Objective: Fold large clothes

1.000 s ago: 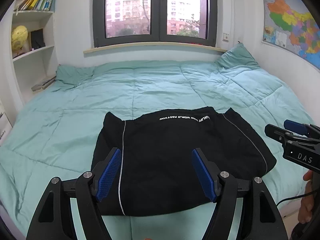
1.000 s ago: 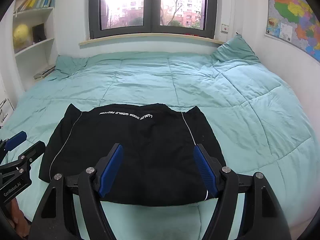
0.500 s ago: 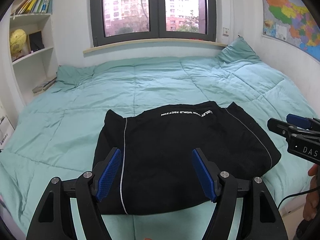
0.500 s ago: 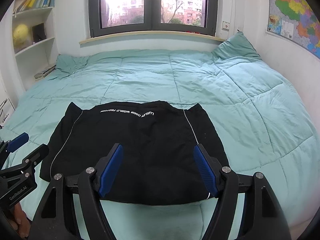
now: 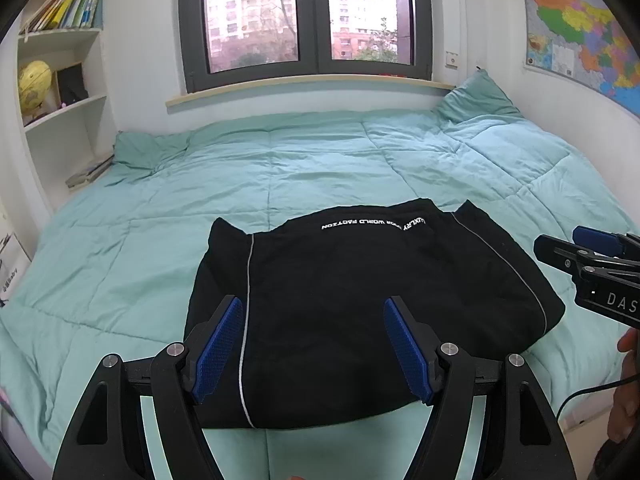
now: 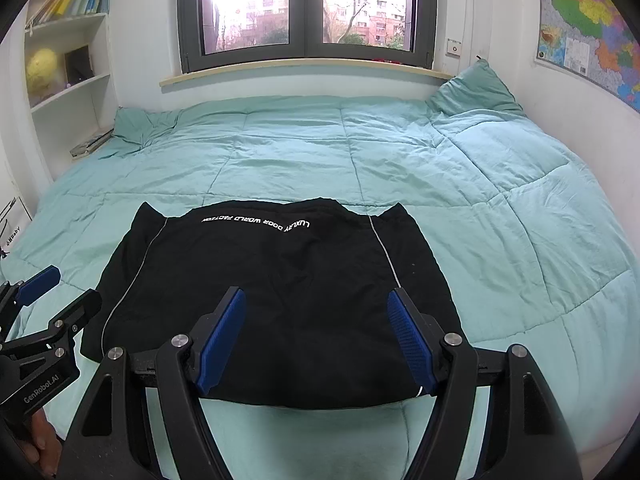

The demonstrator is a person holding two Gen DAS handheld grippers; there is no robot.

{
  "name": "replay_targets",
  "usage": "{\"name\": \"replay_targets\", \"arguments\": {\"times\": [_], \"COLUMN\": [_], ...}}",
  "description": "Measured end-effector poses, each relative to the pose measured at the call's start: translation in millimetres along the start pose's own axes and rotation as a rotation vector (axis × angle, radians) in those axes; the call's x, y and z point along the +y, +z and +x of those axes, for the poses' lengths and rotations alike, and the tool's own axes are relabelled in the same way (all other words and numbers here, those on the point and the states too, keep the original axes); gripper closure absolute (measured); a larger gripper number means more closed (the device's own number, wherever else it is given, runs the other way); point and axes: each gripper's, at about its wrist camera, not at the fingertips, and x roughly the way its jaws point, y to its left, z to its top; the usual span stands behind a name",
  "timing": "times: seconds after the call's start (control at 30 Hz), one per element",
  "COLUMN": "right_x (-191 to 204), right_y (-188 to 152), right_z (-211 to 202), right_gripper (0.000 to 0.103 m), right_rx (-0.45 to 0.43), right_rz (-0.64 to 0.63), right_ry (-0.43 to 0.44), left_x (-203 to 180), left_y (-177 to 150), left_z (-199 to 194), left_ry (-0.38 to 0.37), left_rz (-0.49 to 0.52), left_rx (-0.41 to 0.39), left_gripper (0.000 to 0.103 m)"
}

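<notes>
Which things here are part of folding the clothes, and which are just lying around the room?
Part of the job:
- black garment, folded on the quilt
- left tool, open, empty
- right tool, open, empty

Just lying about:
- pillow
- globe
- shelf books
- wall map

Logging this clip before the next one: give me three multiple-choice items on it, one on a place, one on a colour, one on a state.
1. Where does the black garment lie?
A. on the windowsill
B. on the teal quilt
C. on a shelf

2. What colour are the claw pads?
A. blue
B. red
C. green

3. How do the left claw and right claw stand?
A. both clamped on cloth
B. one holds a book
C. both open, empty

B: quilt shows around the garment.
A: blue ribbed pads.
C: fingers apart, nothing pinched.
</notes>
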Motion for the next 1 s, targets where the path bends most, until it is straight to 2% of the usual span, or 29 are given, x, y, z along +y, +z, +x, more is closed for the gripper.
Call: {"name": "replay_targets", "arguments": {"times": [0.3, 0.67, 0.83, 1.0], "right_x": [4.9, 7.7, 7.0, 5.9], "right_y": [-1.1, -3.7, -5.0, -6.2], "right_z": [1.2, 4.0, 6.6, 9.7], "right_gripper": [0.028, 0.028, 0.028, 0.028], "right_rx": [0.007, 0.015, 0.02, 0.029], "right_rz": [-0.002, 0.003, 0.004, 0.007], "right_ry": [0.001, 0.001, 0.001, 0.004], "left_x": [4.4, 7.1, 9.6, 6.9], "left_y": [0.8, 1.0, 1.4, 0.5], "left_z": [0.5, 3.8, 4.4, 4.8], "left_ry": [-0.029, -0.017, -0.095, -0.049], "left_rz": [-0.016, -0.02, -0.051, -0.029], "left_rx": [0.002, 0.004, 0.019, 0.007], "left_gripper": [0.028, 0.028, 0.028, 0.028]}}
